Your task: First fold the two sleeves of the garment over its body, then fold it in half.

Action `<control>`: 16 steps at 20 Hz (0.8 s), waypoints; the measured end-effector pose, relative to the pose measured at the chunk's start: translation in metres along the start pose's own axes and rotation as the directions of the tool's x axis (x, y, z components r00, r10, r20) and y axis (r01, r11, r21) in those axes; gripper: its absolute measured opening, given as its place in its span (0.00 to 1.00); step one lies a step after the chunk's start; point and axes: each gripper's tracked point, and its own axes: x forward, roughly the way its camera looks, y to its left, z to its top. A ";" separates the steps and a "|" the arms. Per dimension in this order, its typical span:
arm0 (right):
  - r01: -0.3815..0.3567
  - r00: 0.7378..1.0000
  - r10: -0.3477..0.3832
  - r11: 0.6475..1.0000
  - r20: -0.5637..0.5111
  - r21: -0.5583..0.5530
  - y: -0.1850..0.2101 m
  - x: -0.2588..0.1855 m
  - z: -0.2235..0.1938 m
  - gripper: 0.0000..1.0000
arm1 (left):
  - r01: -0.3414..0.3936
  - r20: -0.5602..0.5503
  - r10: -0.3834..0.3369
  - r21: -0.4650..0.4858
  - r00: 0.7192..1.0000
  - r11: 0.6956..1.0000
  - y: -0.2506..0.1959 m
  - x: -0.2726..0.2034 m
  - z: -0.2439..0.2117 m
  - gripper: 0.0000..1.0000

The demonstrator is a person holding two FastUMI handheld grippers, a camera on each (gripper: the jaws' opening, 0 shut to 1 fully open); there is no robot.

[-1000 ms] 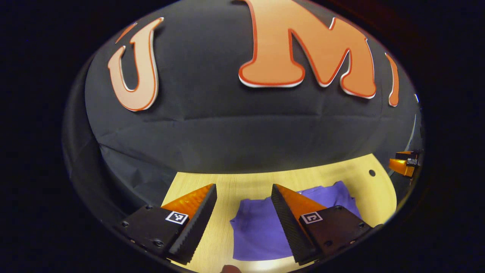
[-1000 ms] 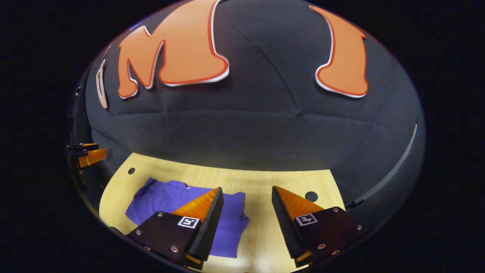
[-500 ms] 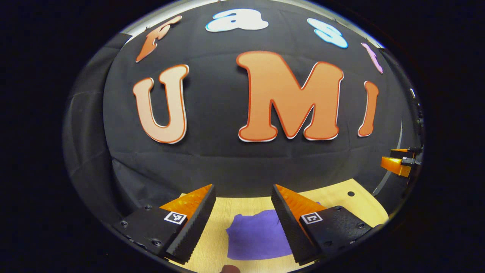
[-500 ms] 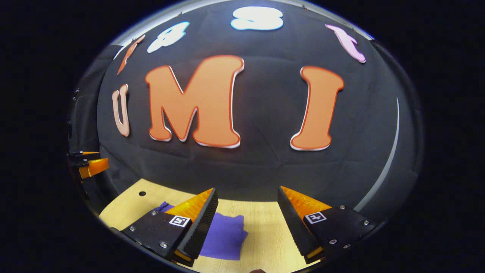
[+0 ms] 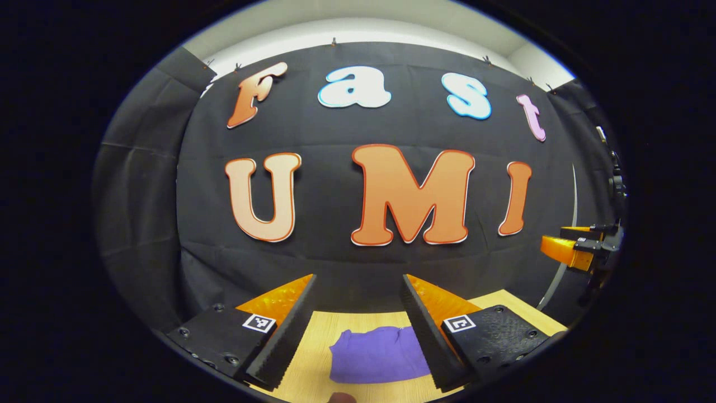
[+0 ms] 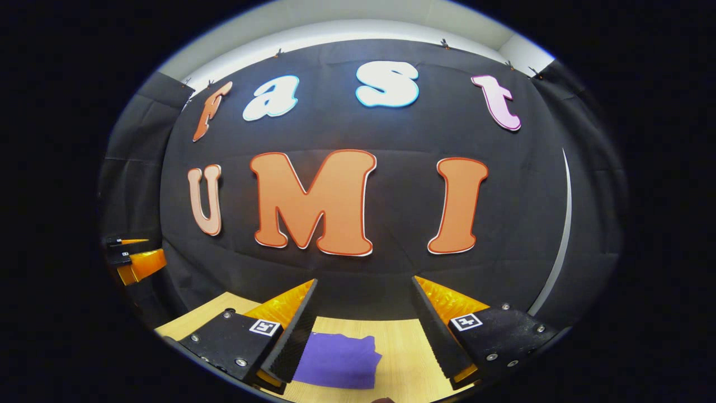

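Observation:
A purple garment (image 5: 376, 355) lies folded into a compact flat shape on the wooden table (image 5: 321, 330). In the left gripper view it sits low between my left gripper's (image 5: 358, 280) two fingers, which stand wide open and well above it, holding nothing. The right gripper view has the same purple garment (image 6: 338, 359) low and left of centre, partly behind the left finger of my right gripper (image 6: 363, 282), also open and empty. The right gripper (image 5: 576, 246) appears far off at the right edge of the left gripper view; the left gripper (image 6: 134, 257) sits at the left edge of the right gripper view.
The light wooden table (image 6: 403, 358) reaches back to the black cloth wall (image 5: 335, 252), which hangs close behind it. A pale wall strip (image 6: 335, 28) shows above the cloth.
Both grippers have lifted and tilted upward away from the table. The garment and table have dropped to the bottom of both views, and more of the back wall has come into sight.

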 end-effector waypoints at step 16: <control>-0.116 0.993 0.116 0.993 -0.023 -0.031 0.077 -0.043 -0.015 0.95 | -0.041 -0.015 0.041 0.006 0.999 0.999 0.022 -0.055 -0.050 0.92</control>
